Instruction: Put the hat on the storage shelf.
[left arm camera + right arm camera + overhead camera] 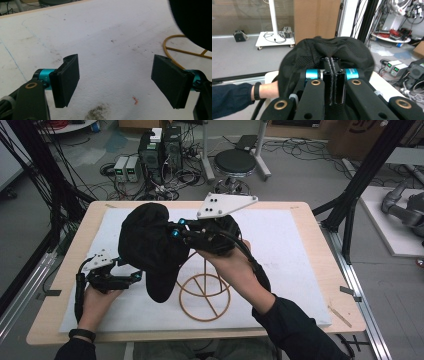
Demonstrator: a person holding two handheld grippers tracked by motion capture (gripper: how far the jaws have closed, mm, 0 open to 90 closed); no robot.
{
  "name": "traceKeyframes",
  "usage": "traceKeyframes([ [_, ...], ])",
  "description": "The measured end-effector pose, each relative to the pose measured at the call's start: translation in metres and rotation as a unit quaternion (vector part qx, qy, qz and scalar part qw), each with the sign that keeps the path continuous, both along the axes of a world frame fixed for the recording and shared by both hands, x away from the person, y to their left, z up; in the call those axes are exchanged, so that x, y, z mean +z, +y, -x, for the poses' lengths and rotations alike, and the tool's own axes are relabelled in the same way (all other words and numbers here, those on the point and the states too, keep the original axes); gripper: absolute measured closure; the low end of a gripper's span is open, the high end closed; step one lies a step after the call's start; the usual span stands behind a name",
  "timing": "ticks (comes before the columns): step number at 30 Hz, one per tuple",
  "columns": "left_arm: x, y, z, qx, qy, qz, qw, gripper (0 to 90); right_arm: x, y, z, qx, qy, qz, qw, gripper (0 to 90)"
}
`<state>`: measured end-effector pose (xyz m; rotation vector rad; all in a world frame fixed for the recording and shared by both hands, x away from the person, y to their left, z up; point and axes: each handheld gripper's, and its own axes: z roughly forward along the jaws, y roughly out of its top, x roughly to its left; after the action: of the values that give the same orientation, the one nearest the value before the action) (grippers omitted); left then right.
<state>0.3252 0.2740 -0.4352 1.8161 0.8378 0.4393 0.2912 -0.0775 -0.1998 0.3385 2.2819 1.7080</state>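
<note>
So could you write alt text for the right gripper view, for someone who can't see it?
Seen from just behind its two black jaws, the right gripper is pinched shut on a fold of a black mesh cap, which hangs bunched in front of the camera. At lower left, a dark-sleeved forearm with a black wristband reaches in; behind are a lab floor, cardboard and cables.

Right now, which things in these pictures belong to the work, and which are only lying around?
In use:
black cap, pinched by right gripper
wire stand
left gripper, open

Lying about:
stool
power supplies
cardboard box
</note>
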Motion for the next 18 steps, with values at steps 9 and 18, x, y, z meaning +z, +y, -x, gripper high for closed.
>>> traceKeyframes([
  [9, -0.001, -0.002, 0.000, -0.001, 0.003, -0.004, 1.0000, 22.7, -0.006, -0.036, 0.017, -0.013, -0.022, 0.003, 0.9997, 90.0],
  [18, -0.002, -0.003, -0.002, -0.003, 0.007, -0.004, 1.0000, 22.7, -0.022, -0.084, 0.018, -0.061, -0.022, -0.018, 0.9978, 90.0],
])
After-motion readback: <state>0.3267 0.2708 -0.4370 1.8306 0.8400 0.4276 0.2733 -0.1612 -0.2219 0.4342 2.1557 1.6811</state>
